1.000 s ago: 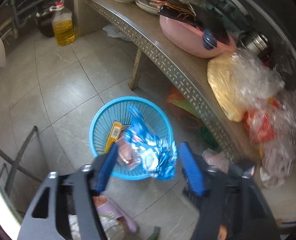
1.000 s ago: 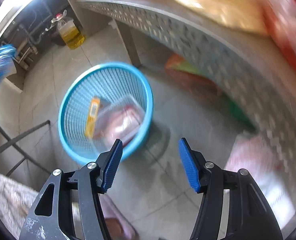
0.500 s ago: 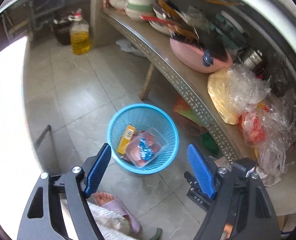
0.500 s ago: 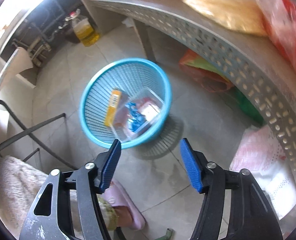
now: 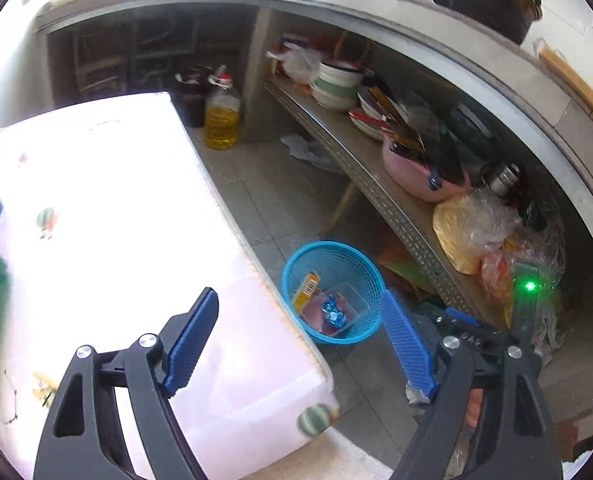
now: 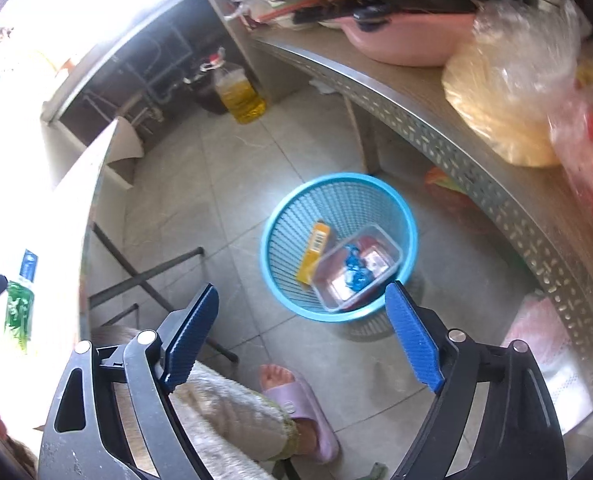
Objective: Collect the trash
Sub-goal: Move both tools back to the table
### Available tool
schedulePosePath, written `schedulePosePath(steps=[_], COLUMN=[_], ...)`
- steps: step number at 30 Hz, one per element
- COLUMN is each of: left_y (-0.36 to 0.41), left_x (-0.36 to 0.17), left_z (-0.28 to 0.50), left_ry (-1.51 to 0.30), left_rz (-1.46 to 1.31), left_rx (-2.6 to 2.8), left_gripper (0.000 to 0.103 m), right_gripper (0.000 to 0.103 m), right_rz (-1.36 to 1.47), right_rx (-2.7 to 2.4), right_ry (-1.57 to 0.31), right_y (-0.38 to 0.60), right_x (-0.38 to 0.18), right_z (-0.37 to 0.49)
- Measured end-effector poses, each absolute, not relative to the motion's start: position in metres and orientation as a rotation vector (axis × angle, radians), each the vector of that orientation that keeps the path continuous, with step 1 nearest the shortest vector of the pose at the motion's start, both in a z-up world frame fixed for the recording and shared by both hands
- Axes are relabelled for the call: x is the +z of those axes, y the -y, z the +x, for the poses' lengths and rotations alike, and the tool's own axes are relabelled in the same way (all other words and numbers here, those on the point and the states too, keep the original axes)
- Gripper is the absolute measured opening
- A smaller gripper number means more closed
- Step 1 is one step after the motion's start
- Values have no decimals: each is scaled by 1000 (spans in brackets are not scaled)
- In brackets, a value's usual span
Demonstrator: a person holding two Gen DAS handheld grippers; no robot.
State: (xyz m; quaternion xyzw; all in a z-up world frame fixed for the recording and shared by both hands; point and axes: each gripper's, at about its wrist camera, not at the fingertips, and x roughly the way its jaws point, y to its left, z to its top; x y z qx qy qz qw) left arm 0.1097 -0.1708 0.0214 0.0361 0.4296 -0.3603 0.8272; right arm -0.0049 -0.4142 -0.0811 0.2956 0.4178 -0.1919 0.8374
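The blue basket [image 6: 338,246] stands on the tiled floor [image 6: 224,184], just beside the leg of a perforated metal shelf [image 6: 448,136]. Inside it lie a yellow box [image 6: 315,252] leaning on the mesh wall, and a clear plastic tray [image 6: 356,272] with a crumpled blue wrapper [image 6: 354,270] on top. The left hand-held gripper [image 5: 300,340] hangs above and to the side of the basket, over the edge of the white-covered bench [image 5: 116,240]; its jaws are opening wide and nothing is between them. The right hand-held gripper [image 6: 302,340] points down at the floor just in front of the basket, its jaws also opening, with nothing in them. Below it a person's foot in a pink slipper [image 6: 300,404] rests on the tiles. On the shelf sit a pink basin [image 6: 408,36] and plastic bags [image 6: 512,92]. A bottle of yellow oil [image 6: 238,92] stands on the floor farther back. A green packet [image 6: 18,308] lies on the bench.
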Motion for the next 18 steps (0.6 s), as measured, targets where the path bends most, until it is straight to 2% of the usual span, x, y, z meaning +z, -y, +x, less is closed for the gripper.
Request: schedulePosePath(steps=[11,18], left_y=[84,29], left_x=[30,41], left_z=[85,55], left_ry=[-803,-690], left_rz=[-64,-68], left_rx=[-777,-731], left_gripper=[81,86], right_gripper=[83,84], right_rz=[597,580], right_rx=[-300,-197], right_ry=[-864,-867], right_y=[381,352], right_x=[-44,-32], right_z=[9,26])
